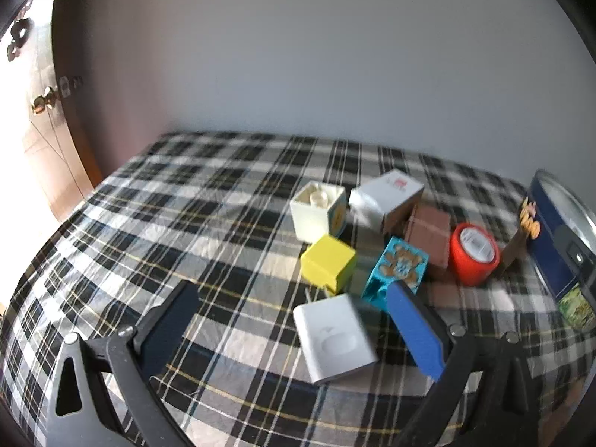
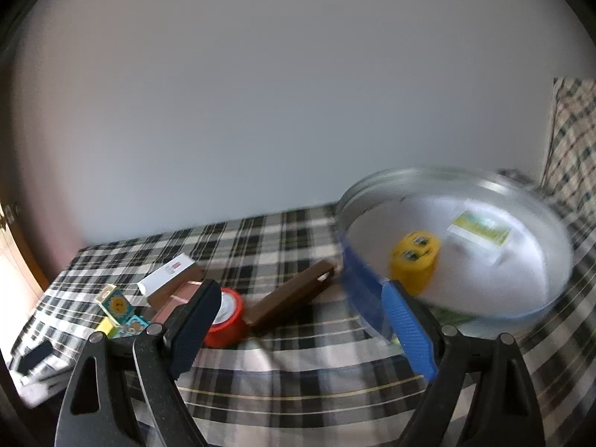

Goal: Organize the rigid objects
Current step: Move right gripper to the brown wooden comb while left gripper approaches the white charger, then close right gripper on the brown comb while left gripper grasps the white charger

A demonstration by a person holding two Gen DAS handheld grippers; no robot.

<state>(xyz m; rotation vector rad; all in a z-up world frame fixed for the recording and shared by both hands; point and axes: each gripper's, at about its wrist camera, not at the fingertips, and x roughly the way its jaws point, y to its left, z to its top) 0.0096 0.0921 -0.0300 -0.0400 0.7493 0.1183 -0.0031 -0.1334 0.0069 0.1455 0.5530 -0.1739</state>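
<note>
Both grippers, left gripper (image 1: 294,320) and right gripper (image 2: 298,320), spread wide, empty, above small boxes (image 1: 327,262) on checked cloth (image 1: 186,205).

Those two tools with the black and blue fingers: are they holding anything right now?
No, nothing is held. The left tool is open above the flat white box, and the right tool is open over the checked cloth.

A big plain white wall (image 1: 316,56) fills the back. At nine o'clock, sun shines on a wooden door (image 1: 41,141) with a gold knob (image 1: 43,102).
</note>
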